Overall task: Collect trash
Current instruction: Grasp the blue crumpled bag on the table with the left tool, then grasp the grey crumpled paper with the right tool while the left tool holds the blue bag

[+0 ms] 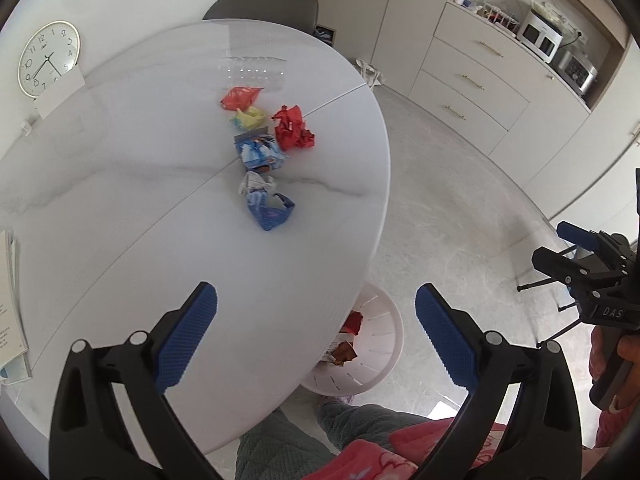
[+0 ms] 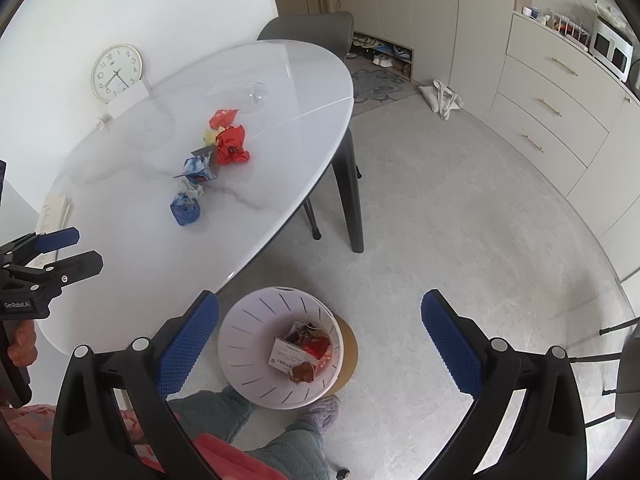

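My left claw (image 1: pixel 316 336) stood wide spread with nothing between its pads, and my right claw (image 2: pixel 320 344) was spread the same way, also empty. I judged that I was between two pickups: some trash already lay in the bin (image 2: pixel 244 344), and more waited on the counter (image 1: pixel 120 200).

The bin stood on the floor directly under my right claw, partly below the counter edge. Inside it I saw a white card (image 2: pixel 286 356), some red wrapper (image 2: pixel 318 348) and a brown crumpled piece (image 2: pixel 304 372). There was room for more.

The rest of the trash lay ahead of both claws, near the middle of the counter, in one loose row. Nearest to my left claw was a blue wrapper (image 1: pixel 272 212), touching a white crumpled paper (image 1: pixel 254 184). Beyond them were a blue and white pack (image 1: pixel 258 152), a red crumpled wrapper (image 1: pixel 292 128), a yellow piece (image 1: pixel 248 117) and an orange wrapper (image 1: pixel 238 97). A clear plastic bottle (image 1: pixel 252 70) lay farthest.

The next move, I thought, called for reaching forward and down to the blue wrapper, as it was the closest. The pieces touched each other, so I would need to close the pads on one piece only, or a neighbour could be dragged off the counter.
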The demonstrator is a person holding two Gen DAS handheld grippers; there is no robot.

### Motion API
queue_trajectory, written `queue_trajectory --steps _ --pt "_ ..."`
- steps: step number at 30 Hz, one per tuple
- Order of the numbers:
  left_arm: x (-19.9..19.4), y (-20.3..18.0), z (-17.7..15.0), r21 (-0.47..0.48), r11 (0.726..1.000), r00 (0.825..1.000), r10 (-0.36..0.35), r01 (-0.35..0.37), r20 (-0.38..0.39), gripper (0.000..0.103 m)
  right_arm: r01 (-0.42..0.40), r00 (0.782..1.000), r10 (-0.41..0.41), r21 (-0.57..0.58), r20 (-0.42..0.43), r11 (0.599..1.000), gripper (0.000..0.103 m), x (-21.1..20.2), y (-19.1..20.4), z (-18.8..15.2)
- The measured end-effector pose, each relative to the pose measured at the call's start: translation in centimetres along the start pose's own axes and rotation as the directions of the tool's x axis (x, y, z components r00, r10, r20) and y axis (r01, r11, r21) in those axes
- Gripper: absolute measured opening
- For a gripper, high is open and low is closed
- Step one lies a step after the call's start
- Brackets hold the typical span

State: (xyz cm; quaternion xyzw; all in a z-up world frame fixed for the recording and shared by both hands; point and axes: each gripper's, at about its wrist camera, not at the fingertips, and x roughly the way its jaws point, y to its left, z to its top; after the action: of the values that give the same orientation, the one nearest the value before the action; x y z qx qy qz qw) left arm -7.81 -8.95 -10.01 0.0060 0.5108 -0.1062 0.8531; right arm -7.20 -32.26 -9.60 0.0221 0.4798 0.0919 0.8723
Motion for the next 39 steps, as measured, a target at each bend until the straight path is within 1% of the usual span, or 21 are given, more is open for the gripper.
queue_trajectory --steps 4,7,11,14,17,20,23,26,29,30,32,34,35,39 --pt "0.1 1.1 0.3 -0.014 1.000 1.000 0.004 -0.004 -0.006 0.095 -0.007 1.000 0.007 -0.012 0.000 1.000 0.101 0.7 0.8 0.7" --pt "1.0 2.0 0.9 -0.021 1.000 1.000 0.015 -0.015 -0.011 0.095 -0.006 1.000 0.006 -0.014 -0.004 1.000 0.101 1.3 1.3 1.1" --pt "3.5 2.9 2.2 -0.024 0.998 0.998 0.051 -0.052 -0.035 0.095 -0.006 1.000 0.006 -0.009 -0.016 1.000 0.101 1.8 1.5 1.4" --pt "5.9 3.4 3.5 -0.046 0.997 0.997 0.052 -0.055 -0.055 0.095 -0.002 0.999 0.002 -0.002 -0.033 1.000 0.101 2.3 1.3 1.6" --pt "8.7 4.0 5.0 -0.100 0.994 0.996 0.044 -0.052 -0.078 0.095 0.005 0.999 -0.005 -0.006 -0.045 1.000 0.101 2.7 1.1 1.9" --pt "11.1 4.5 6.0 -0.159 0.986 0.995 0.026 -0.042 -0.096 0.090 0.015 0.999 -0.015 -0.016 -0.050 1.000 0.101 3.1 0.6 2.3" --pt "13.2 4.7 6.5 -0.195 0.980 0.993 0.028 -0.050 -0.116 0.081 0.020 0.998 -0.020 -0.016 -0.054 1.000 0.101 3.2 0.0 2.6" --pt "14.7 4.8 6.5 -0.218 0.974 0.991 0.033 -0.061 -0.131 0.075 0.017 0.998 -0.017 -0.010 -0.061 1.000 0.101 3.6 -0.7 2.8" --pt "15.6 4.6 6.2 -0.219 0.974 0.988 0.025 -0.058 -0.152 0.060 0.018 0.997 -0.019 -0.008 -0.070 1.000 0.101 3.9 -1.1 2.9" --pt "15.7 4.5 6.1 -0.217 0.975 0.988 0.023 -0.056 -0.154 0.057 0.018 0.997 -0.019 -0.006 -0.073 1.000 0.101 4.1 -1.3 3.0" --pt "16.0 4.4 5.9 -0.215 0.975 0.987 0.024 -0.059 -0.160 0.046 0.015 0.997 -0.015 0.000 -0.078 1.000 0.101 4.3 -1.5 3.0" --pt "16.0 4.5 5.7 -0.223 0.974 0.987 0.011 -0.047 -0.159 0.039 0.011 0.997 -0.011 0.006 -0.081 1.000 0.101 4.4 -1.7 3.0" --pt "16.0 4.6 5.7 -0.226 0.973 0.987 0.008 -0.044 -0.158 0.037 0.008 0.997 -0.007 0.008 -0.082 1.000 0.101 4.5 -1.7 3.1" --pt "15.4 5.2 5.6 -0.233 0.972 0.988 -0.003 -0.033 -0.152 0.036 -0.006 0.996 0.006 -0.001 -0.084 1.000 0.101 4.9 -1.4 3.5"
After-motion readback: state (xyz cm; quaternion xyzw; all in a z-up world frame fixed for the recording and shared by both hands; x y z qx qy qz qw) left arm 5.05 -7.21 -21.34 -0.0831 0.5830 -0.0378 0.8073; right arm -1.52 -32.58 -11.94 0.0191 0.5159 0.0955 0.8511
